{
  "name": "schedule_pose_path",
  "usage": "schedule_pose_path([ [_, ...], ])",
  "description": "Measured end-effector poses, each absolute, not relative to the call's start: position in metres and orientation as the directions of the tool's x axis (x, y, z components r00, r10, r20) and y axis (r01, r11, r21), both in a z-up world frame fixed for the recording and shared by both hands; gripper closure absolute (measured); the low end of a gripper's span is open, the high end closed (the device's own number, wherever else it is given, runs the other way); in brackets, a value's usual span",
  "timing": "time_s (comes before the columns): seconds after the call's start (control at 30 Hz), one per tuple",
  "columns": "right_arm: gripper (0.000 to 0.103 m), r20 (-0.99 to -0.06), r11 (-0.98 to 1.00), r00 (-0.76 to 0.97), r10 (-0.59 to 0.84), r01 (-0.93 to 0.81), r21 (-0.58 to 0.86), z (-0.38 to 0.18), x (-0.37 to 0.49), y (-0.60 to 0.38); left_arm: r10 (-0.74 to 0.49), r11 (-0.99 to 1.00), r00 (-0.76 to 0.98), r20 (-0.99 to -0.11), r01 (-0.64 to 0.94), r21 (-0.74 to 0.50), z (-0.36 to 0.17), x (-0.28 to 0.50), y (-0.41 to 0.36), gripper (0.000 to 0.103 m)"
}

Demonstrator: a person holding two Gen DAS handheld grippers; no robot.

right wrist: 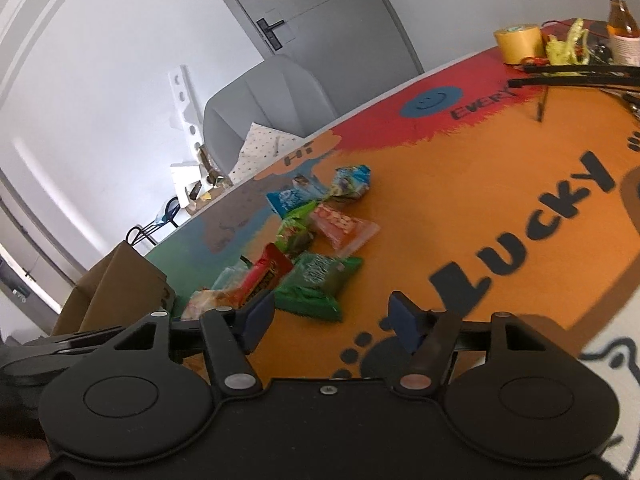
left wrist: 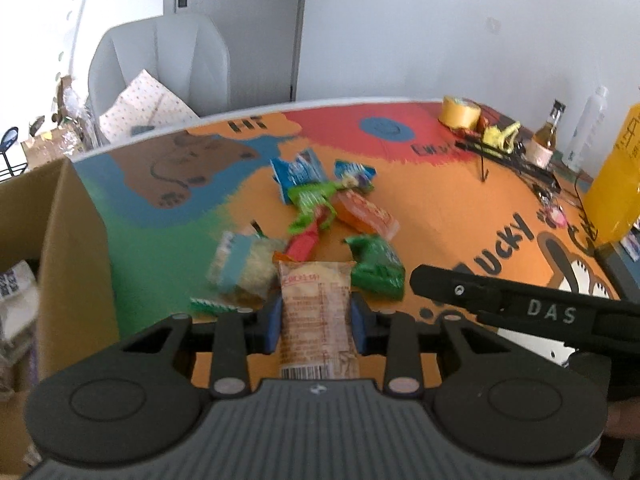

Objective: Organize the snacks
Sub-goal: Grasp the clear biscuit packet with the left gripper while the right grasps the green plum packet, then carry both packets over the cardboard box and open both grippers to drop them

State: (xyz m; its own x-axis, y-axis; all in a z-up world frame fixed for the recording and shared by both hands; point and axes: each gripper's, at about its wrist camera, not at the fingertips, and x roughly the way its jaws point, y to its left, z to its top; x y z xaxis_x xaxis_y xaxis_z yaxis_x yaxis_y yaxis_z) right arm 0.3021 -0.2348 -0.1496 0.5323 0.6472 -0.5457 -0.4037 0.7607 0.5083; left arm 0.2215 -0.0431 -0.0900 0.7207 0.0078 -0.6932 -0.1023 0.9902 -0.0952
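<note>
Painted worktop (left wrist: 460,208) behind, our left tool (left wrist: 317,314) pinches a light, crinkly packet (left wrist: 316,312) mid-body; right tool (right wrist: 332,320) spread, empty.

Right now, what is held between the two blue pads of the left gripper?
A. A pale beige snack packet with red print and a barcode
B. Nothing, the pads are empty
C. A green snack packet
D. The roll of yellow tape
A: in the left wrist view the left gripper has its blue pads pressed on both sides of the beige snack packet, while the green snack packet lies apart on the table.
</note>
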Motion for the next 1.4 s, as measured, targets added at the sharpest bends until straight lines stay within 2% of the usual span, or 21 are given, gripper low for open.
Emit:
schedule_pose_path([
  [0.43,0.041,-0.593,0.794,0.527,0.608,-0.389,0.468,-0.150,0.326,-0.194,0.032,0.978,0.766,-0.642,-0.156,-0.137,-0.079,0.226,-0.014,0.070],
  [0.5,0.047,-0.603,0.802,0.529,0.597,-0.403,0.441,-0.152,0.325,-0.187,0.039,0.977,0.766,-0.642,-0.165,-0.138,-0.079,0.226,-0.009,0.070],
  [0.53,0.058,-0.611,0.802,0.519,0.597,-0.413,0.432,-0.154,0.325,-0.183,0.042,0.976,0.766,-0.642,-0.170,-0.139,-0.080,0.227,-0.008,0.070],
  [0.57,0.063,-0.626,0.802,0.503,0.596,-0.418,0.427,-0.157,0.325,-0.180,0.045,0.975,0.765,-0.642,-0.174,-0.140,-0.080,0.227,-0.006,0.070],
  [0.77,0.072,-0.618,0.799,0.512,0.597,-0.451,0.398,-0.157,0.312,-0.185,0.036,0.975,0.762,-0.647,-0.168,-0.144,-0.082,0.226,-0.007,0.070],
  [1.4,0.073,-0.496,0.757,0.572,0.653,-0.477,0.446,-0.120,0.282,-0.201,0.053,0.977,0.805,-0.591,-0.163,-0.134,-0.054,0.195,-0.008,0.070],
])
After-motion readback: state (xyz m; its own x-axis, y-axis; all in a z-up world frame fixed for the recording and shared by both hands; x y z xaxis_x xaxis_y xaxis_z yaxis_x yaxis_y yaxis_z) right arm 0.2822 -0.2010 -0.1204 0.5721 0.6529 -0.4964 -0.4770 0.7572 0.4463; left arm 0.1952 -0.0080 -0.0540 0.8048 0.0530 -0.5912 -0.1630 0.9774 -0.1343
